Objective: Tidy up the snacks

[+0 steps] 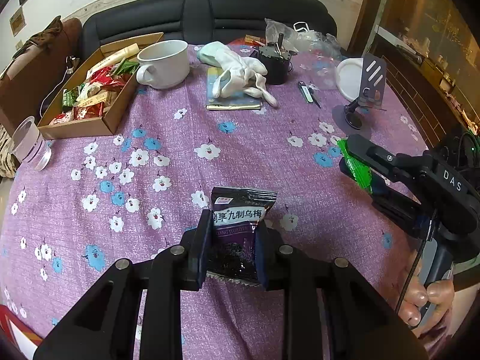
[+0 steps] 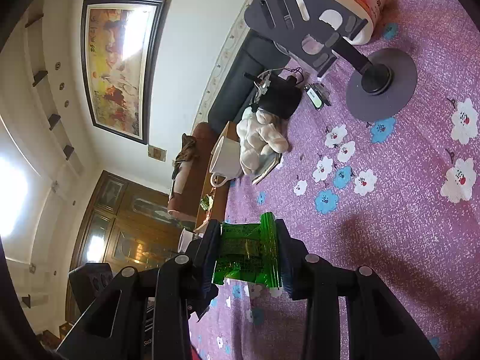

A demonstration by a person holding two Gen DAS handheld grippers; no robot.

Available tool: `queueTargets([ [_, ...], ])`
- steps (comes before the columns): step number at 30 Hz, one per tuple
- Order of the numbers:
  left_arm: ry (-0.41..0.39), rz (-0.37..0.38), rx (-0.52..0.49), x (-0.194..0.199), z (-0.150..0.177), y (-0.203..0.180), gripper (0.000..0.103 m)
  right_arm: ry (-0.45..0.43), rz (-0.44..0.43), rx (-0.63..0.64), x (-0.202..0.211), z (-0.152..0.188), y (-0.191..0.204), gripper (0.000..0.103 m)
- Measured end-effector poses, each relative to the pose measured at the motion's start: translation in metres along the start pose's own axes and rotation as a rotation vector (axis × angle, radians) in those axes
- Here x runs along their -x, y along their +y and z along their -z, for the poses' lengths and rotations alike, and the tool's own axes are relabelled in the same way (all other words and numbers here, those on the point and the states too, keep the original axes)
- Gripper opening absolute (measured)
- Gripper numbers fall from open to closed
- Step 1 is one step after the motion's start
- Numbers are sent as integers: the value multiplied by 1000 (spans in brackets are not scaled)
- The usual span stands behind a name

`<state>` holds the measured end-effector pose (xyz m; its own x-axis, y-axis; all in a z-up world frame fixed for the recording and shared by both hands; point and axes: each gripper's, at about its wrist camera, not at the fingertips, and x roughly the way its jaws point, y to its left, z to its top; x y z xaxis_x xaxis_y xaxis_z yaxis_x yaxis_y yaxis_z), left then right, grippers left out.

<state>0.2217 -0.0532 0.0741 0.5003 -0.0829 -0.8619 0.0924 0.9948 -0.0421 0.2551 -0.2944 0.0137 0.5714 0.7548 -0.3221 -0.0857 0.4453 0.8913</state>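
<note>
Left tongs [image 1: 232,240] clamped on a black plum pack [image 1: 240,228], just above the desk's [image 1: 180,156] near edge. Right tongs [image 2: 247,252] grip a green pack [image 2: 247,252] — over the desk's right side. Snack box [image 1: 87,102] sits at the far-left corner w/ a mug [image 1: 165,63] beside it.

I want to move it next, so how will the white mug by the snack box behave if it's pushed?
The mug looks thick-walled and wide, so probably heavy and unlikely to tip. On the cloth it may drag rather than slide. Likely ceramic, so breakable.
</note>
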Motion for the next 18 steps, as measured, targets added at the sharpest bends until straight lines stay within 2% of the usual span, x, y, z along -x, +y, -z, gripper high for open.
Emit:
queueTargets([
  [18,13,15,24,0,6,3,22,69,-2,-9,-14,1,-3,36],
])
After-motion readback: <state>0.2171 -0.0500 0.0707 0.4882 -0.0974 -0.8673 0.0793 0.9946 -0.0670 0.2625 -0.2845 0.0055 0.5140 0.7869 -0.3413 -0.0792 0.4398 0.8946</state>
